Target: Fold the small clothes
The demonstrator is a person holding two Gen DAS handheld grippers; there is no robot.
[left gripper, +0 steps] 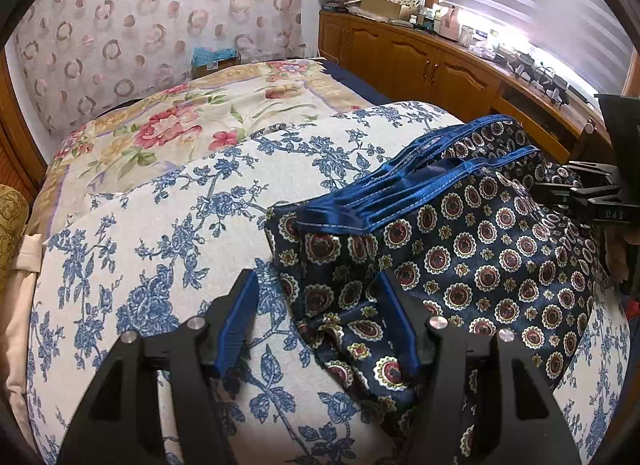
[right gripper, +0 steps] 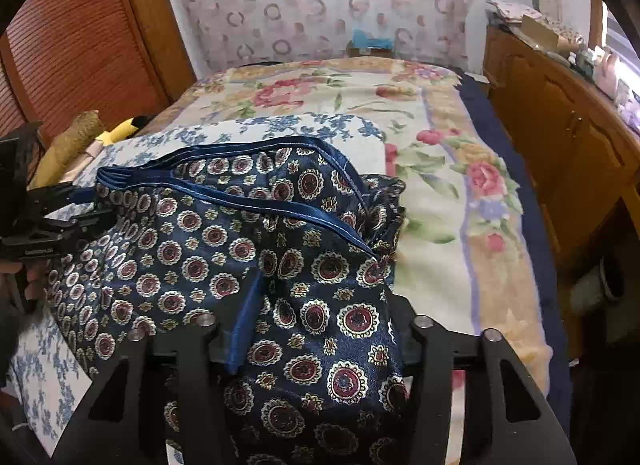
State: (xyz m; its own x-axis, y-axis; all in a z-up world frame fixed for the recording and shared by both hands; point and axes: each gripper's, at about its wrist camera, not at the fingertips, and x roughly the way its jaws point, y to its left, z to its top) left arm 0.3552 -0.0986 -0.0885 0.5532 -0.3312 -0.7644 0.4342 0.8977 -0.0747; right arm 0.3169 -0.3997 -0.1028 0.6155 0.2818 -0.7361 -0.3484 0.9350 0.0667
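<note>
1. A bedroom: a bed fills both views, covered by a floral blanket with a white cloth printed in blue flowers laid over its near part. A spotted curtain hangs behind, and wooden cabinets run along the upper right under a bright window blind.
2. The garment, navy shorts with red-and-white medallions and a shiny blue waistband, lies bunched on the blue-flowered cloth, in the centre right of the left wrist view.
3. The left gripper, at the bottom of its own view, stands wide. Its right finger sits on the shorts' lower corner; its left finger is over bare cloth. The pads do not press on the fabric.
4. The right gripper is at the bottom of its view with a fold of the shorts heaped between its fingers. The fabric hides the right finger, so I cannot tell whether it is pinched.
</note>
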